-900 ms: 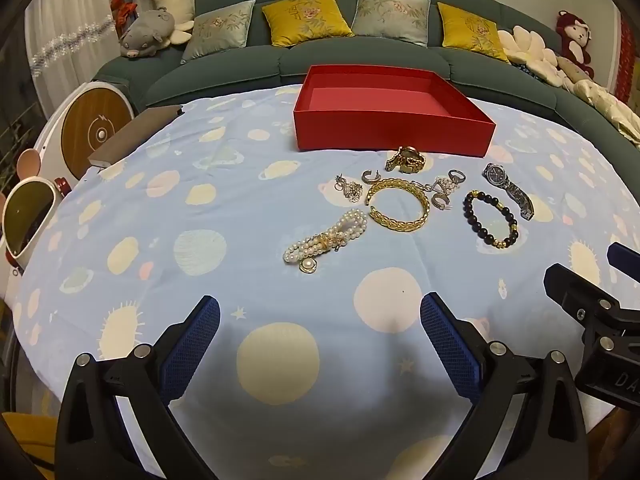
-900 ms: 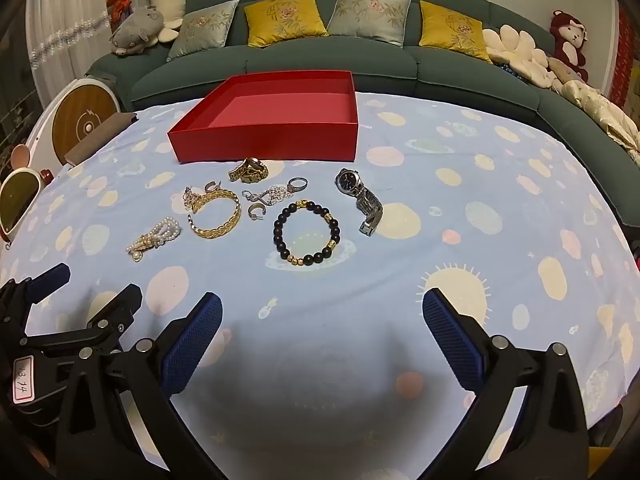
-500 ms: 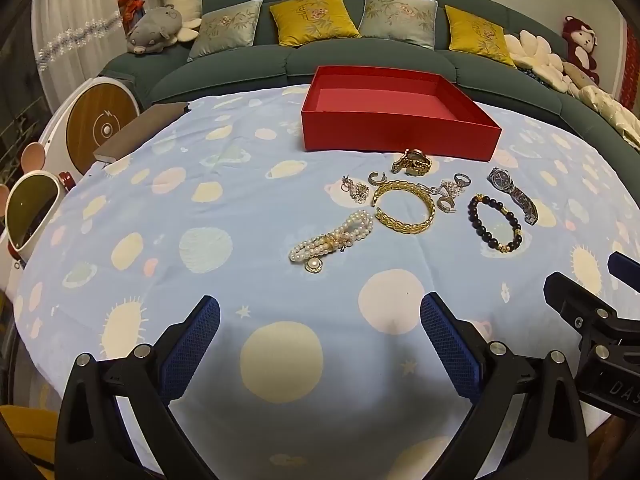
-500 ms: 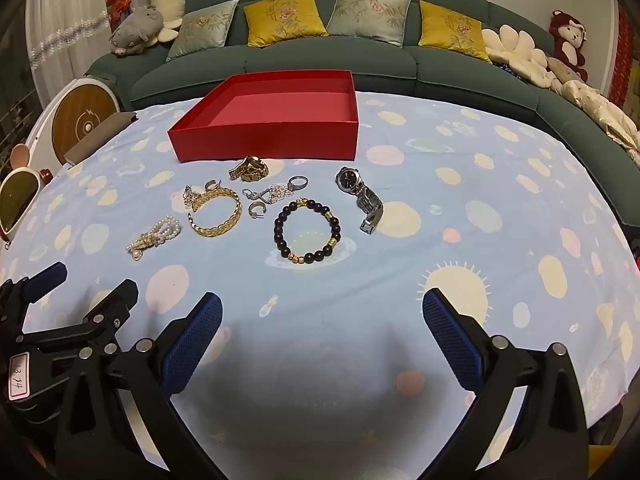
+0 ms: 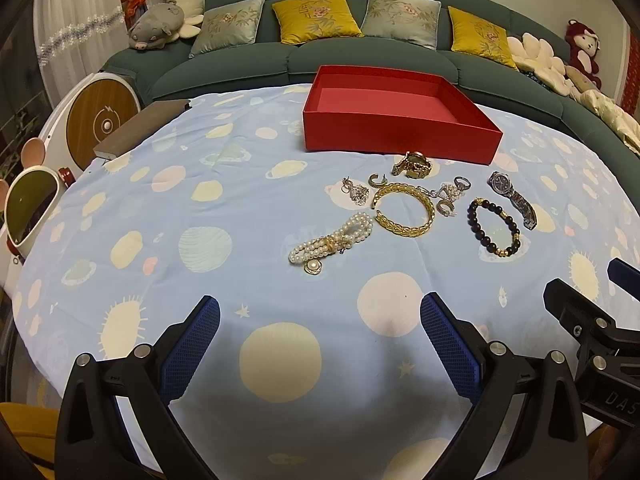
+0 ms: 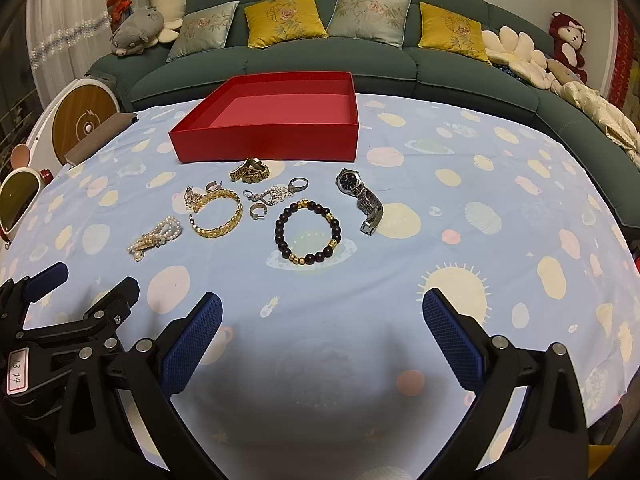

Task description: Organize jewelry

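Nothing has been picked up yet: this looks like the opening step, with both claws poised over the near edge of the planet-print tablecloth (image 5: pixel 192 184) and every piece still lying loose in front of the empty red box (image 5: pixel 400 120). The left gripper (image 5: pixel 320 344) stands fully released with nothing between its blue pads, and the right gripper (image 6: pixel 322 344) is equally wide and empty, just beside it. From the left claw the pearl bracelet (image 5: pixel 332 240) is the closest piece, at about 12 o'clock, with the gold bangle (image 5: pixel 406 210) just beyond at 1 o'clock. From the right claw the dark bead bracelet (image 6: pixel 308 234) lies at 12 o'clock and the silver wristwatch (image 6: pixel 360 198) at 1 o'clock; the gold watch (image 6: pixel 250 171) sits just beside the box's front wall. The next move likely calls for reaching forward and down to a near piece, closing on a strand low against the cloth without snagging it.
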`<state>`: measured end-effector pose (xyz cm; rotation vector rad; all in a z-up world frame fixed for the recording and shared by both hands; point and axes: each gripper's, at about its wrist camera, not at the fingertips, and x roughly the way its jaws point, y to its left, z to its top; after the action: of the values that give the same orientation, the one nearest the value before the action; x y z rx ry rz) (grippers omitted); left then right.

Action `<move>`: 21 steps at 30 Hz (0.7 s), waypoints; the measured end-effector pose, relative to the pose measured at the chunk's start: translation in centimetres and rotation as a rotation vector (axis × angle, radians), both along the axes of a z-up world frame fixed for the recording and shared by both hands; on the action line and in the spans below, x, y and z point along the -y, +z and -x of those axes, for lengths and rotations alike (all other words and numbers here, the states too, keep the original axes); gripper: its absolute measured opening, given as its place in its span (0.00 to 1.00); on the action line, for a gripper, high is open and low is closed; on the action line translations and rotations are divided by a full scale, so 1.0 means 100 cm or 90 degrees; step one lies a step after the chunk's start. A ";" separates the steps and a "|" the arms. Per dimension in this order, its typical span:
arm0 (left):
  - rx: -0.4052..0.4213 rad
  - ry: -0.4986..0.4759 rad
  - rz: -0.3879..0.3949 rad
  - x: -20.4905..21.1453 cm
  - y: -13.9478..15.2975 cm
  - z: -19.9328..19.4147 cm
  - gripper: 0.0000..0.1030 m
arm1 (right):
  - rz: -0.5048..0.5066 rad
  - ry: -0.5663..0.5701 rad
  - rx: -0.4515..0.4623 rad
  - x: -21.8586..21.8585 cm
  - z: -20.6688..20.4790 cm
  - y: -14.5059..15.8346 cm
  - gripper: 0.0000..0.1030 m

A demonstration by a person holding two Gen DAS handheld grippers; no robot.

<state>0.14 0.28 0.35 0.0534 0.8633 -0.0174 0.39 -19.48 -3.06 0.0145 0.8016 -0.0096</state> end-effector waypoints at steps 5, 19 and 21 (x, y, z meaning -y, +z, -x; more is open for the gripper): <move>0.002 -0.001 0.003 0.002 0.003 0.001 0.95 | 0.001 0.000 0.003 0.001 0.002 0.001 0.95; 0.001 0.000 0.007 0.004 0.007 0.001 0.95 | 0.001 -0.002 0.005 0.002 0.005 0.003 0.95; 0.001 0.002 0.005 0.005 0.008 0.000 0.95 | -0.002 -0.003 0.004 0.002 0.006 0.002 0.95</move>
<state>0.12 -0.22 1.11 0.0441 0.8617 -0.0183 -0.23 -19.72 -2.84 0.0187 0.7949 -0.0131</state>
